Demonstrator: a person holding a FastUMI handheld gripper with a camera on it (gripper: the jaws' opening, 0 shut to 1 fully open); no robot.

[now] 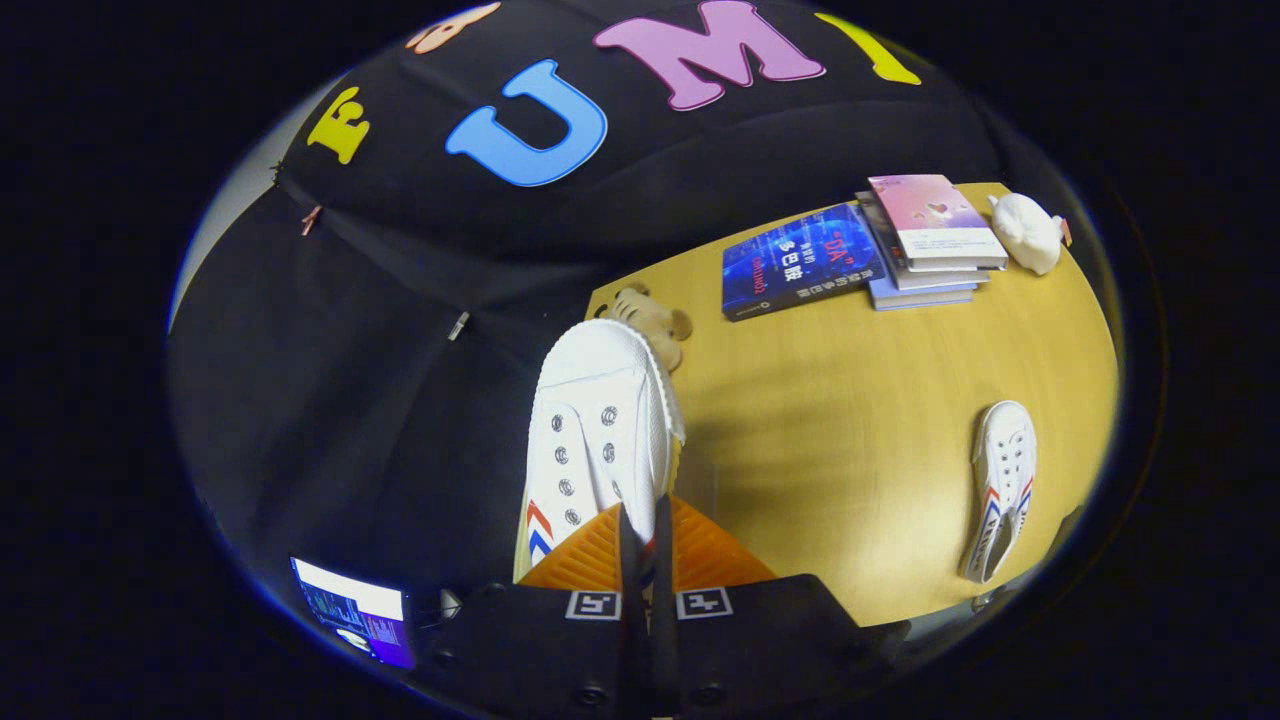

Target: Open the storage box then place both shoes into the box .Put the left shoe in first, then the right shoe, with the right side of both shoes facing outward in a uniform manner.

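My gripper (645, 545) is shut on a white canvas shoe (598, 430) with metal eyelets and a red and blue stripe. Both fingers pinch the thin edge of its opening. The shoe hangs lifted in the air, toe pointing away from me, over the left end of the wooden table (850, 420). A second white shoe (1002, 485) with the same stripes lies on the table to the right, toe pointing away. I see no storage box.
A small brown teddy bear (655, 320) sits just beyond the held shoe's toe. A blue book (800, 262) and a stack of books (930, 240) lie at the table's far side beside a white plush toy (1027, 232). A lit screen (355, 610) glows low on the left.
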